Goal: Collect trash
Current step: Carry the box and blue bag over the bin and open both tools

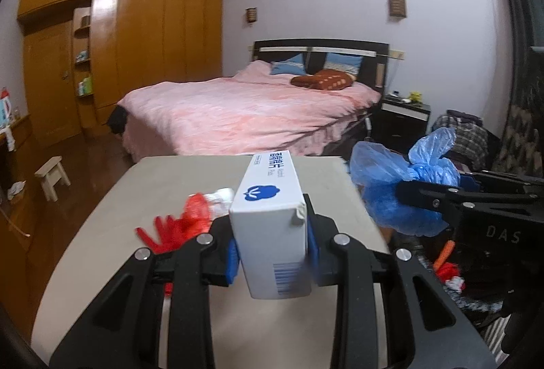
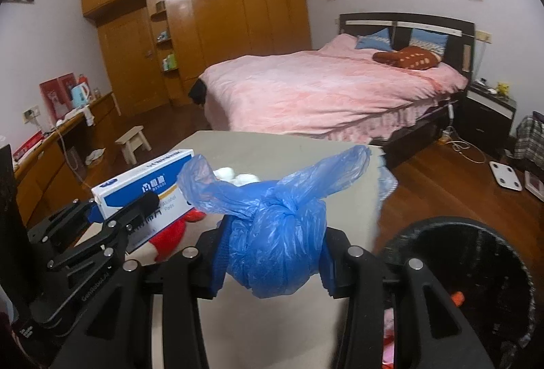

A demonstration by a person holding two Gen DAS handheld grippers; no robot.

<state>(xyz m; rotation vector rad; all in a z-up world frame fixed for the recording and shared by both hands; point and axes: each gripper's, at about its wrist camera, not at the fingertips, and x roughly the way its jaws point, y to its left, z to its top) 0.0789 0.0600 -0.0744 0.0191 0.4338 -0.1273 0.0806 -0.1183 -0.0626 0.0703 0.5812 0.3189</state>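
My left gripper [image 1: 273,258] is shut on a white and blue alcohol pads box [image 1: 272,226] and holds it above the beige table [image 1: 136,216]. The box also shows in the right wrist view [image 2: 146,188]. My right gripper [image 2: 272,256] is shut on a knotted blue plastic bag [image 2: 275,233], held over the table's right side; the bag shows in the left wrist view [image 1: 397,188]. A red wrapper [image 1: 176,226] and white crumpled bits [image 1: 221,197] lie on the table. A black trash bin [image 2: 476,273] stands on the floor to the right.
A pink bed [image 1: 244,110] stands beyond the table. A wooden wardrobe [image 1: 136,46] fills the left wall. A small stool [image 1: 52,175] stands on the wood floor at left. A white scale [image 2: 505,178] lies on the floor at right.
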